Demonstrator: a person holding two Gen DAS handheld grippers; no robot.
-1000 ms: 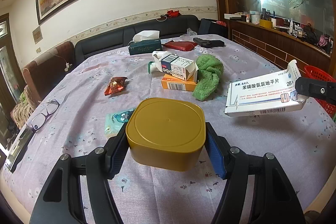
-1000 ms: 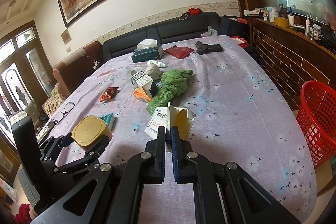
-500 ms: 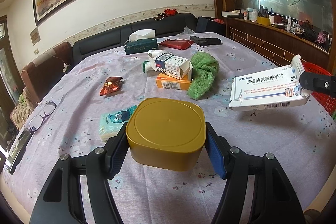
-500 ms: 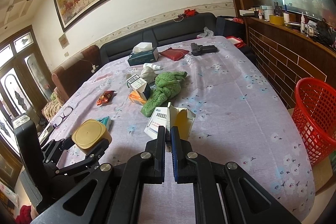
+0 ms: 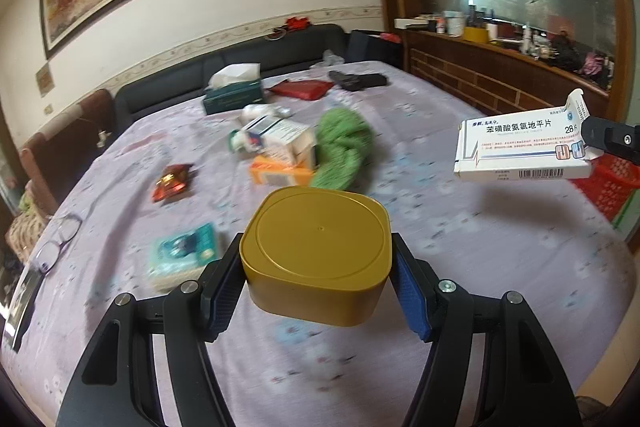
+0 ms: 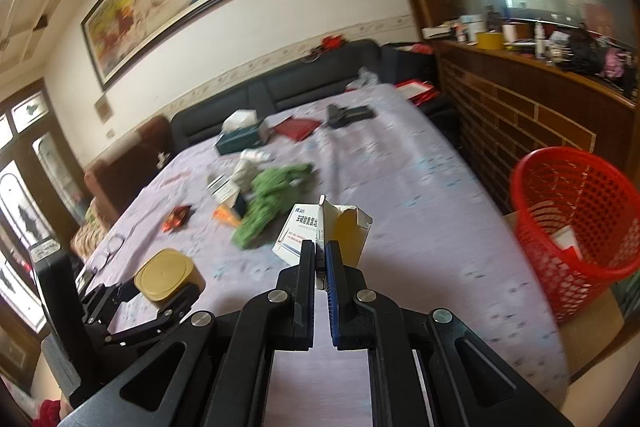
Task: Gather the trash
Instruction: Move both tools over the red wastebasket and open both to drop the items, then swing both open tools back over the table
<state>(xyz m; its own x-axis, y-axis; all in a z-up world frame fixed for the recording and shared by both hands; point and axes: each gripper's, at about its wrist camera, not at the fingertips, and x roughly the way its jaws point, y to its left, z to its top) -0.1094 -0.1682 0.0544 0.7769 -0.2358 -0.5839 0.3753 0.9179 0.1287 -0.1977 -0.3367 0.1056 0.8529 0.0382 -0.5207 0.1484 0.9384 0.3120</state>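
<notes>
My left gripper (image 5: 316, 291) is shut on a mustard-yellow square tub (image 5: 316, 255) and holds it above the purple tablecloth (image 5: 500, 247); the tub also shows in the right wrist view (image 6: 166, 273). My right gripper (image 6: 320, 251) is shut on the flap of an opened white medicine box (image 6: 320, 231), held in the air; the box shows at the right of the left wrist view (image 5: 524, 151). A red mesh trash basket (image 6: 576, 219) stands on the floor off the table's right edge, with some paper inside.
On the table lie a green cloth (image 5: 344, 147), stacked medicine boxes (image 5: 280, 155), a red snack wrapper (image 5: 172, 181), a teal tissue pack (image 5: 182, 255), glasses (image 5: 56, 239), a tissue box (image 5: 232, 95), a red pouch (image 5: 300, 89) and a black item (image 5: 356, 81). A wooden counter (image 6: 540, 99) runs along the right.
Both grippers have risen and swung right with their loads. The red basket now fills more of the right wrist view, and the table items have slid left.
</notes>
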